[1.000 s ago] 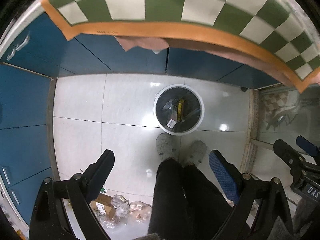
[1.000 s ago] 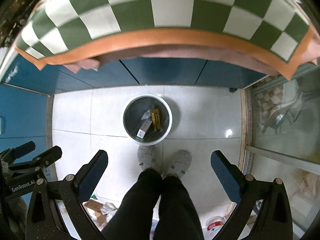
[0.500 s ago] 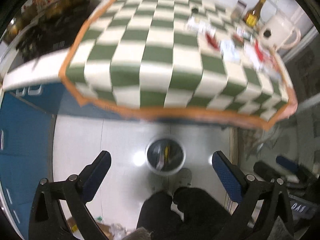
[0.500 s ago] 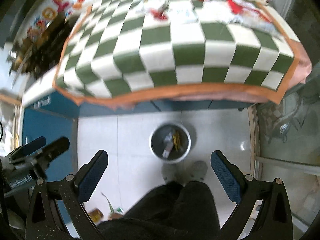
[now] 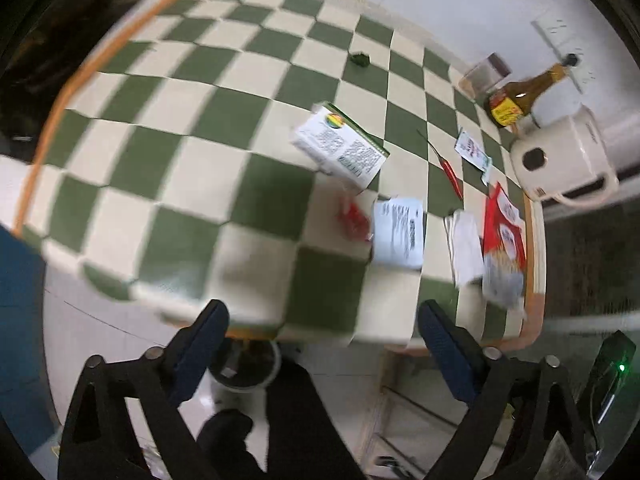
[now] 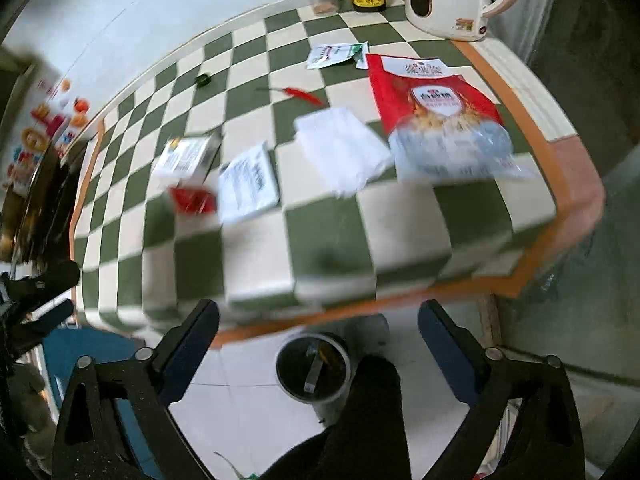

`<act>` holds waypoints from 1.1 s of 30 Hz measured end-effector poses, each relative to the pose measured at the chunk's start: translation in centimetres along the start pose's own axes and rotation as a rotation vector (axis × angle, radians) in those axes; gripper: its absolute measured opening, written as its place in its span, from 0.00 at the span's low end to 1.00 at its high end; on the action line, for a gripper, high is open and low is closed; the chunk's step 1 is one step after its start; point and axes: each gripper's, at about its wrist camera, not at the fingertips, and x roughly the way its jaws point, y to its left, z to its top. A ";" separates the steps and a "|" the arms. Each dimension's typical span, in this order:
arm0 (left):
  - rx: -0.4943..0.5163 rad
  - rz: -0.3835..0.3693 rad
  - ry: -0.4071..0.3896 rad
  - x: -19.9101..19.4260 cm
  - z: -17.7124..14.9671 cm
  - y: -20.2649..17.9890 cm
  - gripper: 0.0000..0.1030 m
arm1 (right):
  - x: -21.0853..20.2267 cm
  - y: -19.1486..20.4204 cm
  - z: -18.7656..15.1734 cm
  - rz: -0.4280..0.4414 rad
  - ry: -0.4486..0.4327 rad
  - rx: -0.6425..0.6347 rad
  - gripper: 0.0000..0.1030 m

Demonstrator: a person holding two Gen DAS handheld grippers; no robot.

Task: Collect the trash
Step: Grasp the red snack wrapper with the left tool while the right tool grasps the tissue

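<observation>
On the green-and-white checked tablecloth (image 5: 192, 128) lies litter: a white-green carton (image 5: 340, 148), a red wrapper (image 5: 354, 218), a printed white packet (image 5: 399, 232), a tissue (image 5: 464, 246), a red-and-white bag (image 5: 503, 240), a red chilli (image 5: 450, 170) and a sachet (image 5: 472, 150). The right wrist view shows the same bag (image 6: 436, 112), tissue (image 6: 342, 148) and packet (image 6: 248, 182). A round bin (image 6: 314, 366) with litter stands on the floor below the table edge. My left gripper (image 5: 322, 312) and right gripper (image 6: 318, 308) hover wide over the table's front edge, jaws closing slightly, nothing between them.
A cream kettle (image 5: 560, 156), a brown sauce bottle (image 5: 516, 98) and a jar (image 5: 484, 76) stand at the table's far right. The person's black trouser legs (image 5: 296, 420) are by the bin. Blue cabinets (image 5: 20, 300) line the left. The picture is blurred by motion.
Both grippers have risen from floor level over the bin and swung forward, so the tabletop and its litter fill the views. The bin has dropped toward the bottom edge.
</observation>
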 end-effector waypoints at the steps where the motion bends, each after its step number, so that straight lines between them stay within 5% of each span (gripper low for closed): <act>1: -0.009 -0.001 0.018 1.1 0.9 -0.6 0.86 | 0.7 -0.3 1.2 0.002 0.007 -0.003 0.91; 4: -0.025 0.024 0.071 5.1 3.2 -2.2 0.78 | 3.2 -0.8 4.9 0.024 0.028 -0.024 0.82; 6: -0.037 0.050 0.112 7.7 4.4 -2.9 0.64 | 4.9 -0.7 7.6 0.036 0.041 -0.044 0.74; 8: -0.052 0.061 0.141 9.7 5.0 -3.3 0.20 | 6.3 -0.6 9.7 0.041 0.049 -0.064 0.70; 16: 0.026 0.218 0.045 7.6 3.3 -3.6 0.18 | 11.9 1.3 13.0 -0.059 0.106 -0.233 0.64; 18: 0.044 0.266 0.012 6.1 2.3 -3.1 0.18 | 12.2 2.3 12.7 -0.106 0.090 -0.296 0.41; 19: 0.051 0.280 -0.001 5.5 2.0 -3.0 0.18 | 12.2 2.4 12.6 -0.072 0.093 -0.292 0.06; 27: 0.168 0.344 -0.164 -2.0 -2.2 -3.1 0.18 | 5.7 3.1 9.5 0.094 -0.006 -0.211 0.05; 33: 0.244 0.294 -0.211 -5.8 -7.2 -0.4 0.18 | 0.4 5.4 -0.3 0.141 -0.071 -0.202 0.05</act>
